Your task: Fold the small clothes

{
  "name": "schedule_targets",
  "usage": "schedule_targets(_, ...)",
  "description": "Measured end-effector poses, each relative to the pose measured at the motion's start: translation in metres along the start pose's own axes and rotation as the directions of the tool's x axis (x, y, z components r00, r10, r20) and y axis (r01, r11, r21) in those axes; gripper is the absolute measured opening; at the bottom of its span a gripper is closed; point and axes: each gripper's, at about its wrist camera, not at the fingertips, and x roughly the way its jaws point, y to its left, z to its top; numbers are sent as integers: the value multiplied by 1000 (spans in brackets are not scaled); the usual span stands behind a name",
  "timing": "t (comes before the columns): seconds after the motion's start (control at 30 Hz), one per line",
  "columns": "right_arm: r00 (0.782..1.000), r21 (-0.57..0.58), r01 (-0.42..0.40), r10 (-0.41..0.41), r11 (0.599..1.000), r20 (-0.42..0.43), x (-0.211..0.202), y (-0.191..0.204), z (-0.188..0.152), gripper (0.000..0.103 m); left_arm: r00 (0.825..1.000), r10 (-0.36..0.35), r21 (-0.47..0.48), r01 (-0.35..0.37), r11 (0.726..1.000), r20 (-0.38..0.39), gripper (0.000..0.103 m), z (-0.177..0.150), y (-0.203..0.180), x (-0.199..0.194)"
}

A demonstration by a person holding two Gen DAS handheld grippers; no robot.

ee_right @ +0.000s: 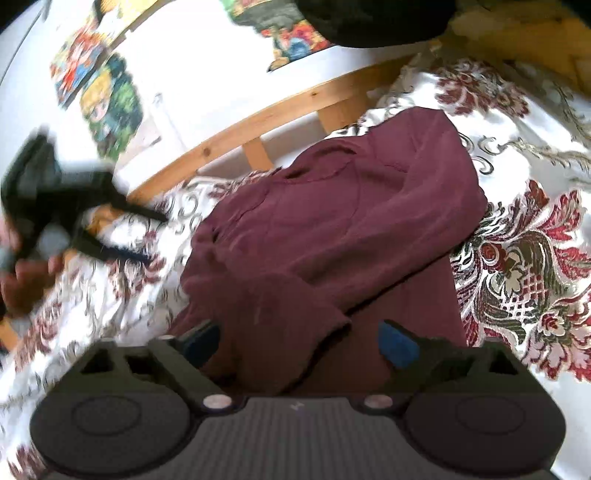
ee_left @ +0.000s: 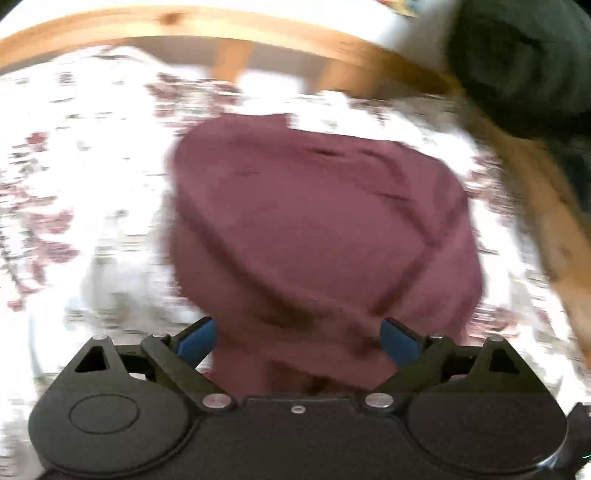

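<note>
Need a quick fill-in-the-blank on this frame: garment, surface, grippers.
1. The garment is ____ in colour.
2. It lies on a ____-patterned bedspread.
3. The left gripper has its jaws ____.
4. The bed frame is made of ____.

Missing words: maroon; floral; open; wood

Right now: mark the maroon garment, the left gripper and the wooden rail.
maroon garment [ee_right: 332, 221], right wrist view, middle of the cloth.
left gripper [ee_right: 147, 236], right wrist view, between its black fingers.
wooden rail [ee_left: 166, 22], left wrist view, top edge.
</note>
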Motion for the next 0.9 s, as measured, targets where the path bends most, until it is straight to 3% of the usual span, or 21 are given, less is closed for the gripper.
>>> schedule_targets(0.1, 1000, -7, 26, -26, 1000, 16, 6, -2, 3, 67, 994, 106, -16, -106, 994, 2, 96, -3, 28, 8)
schedule_targets(0.17, 999, -30, 35, -35, 999, 17, 9, -1, 2, 36, 988, 153, -26, -153, 988, 9, 96, -4, 39, 14)
schedule_targets(0.23, 999, -51, 34, -34, 998, 12, 11, 2, -1, 17, 983, 182, -38, -182, 983, 24, 96, -5, 48, 17)
schedule_targets(0.33, 998, -31, 16, -14, 999, 58, 1, 0, 2, 9, 977, 209, -64, -206, 976, 47, 96, -2, 53, 22)
schedule_targets(0.47, 987, 40, 72, -77, 997, 144, -24, -12, 19, 9, 969, 232, -94, -224, 970, 85, 96, 6, 52, 25)
schedule_targets(0.53, 982, 83, 133, -143, 988, 127, -25, -22, 21, 8, 965, 239, -89, -231, 969, 105, 97, 8, 49, 26)
schedule_targets(0.6, 989, 116, 122, -130, 986, 66, -17, -31, 20, 10, 961, 248, -71, -241, 968, 120, 98, 11, 42, 31)
schedule_targets(0.73, 998, 180, 54, -58, 982, 14, -6, -37, 13, 52, 956, 255, -16, -255, 967, 147, 98, 18, 34, 41)
schedule_targets(0.9, 997, 97, 63, -67, 993, 38, -4, -28, 10, 64, 958, 249, 27, -255, 966, 141, 96, 28, 31, 66)
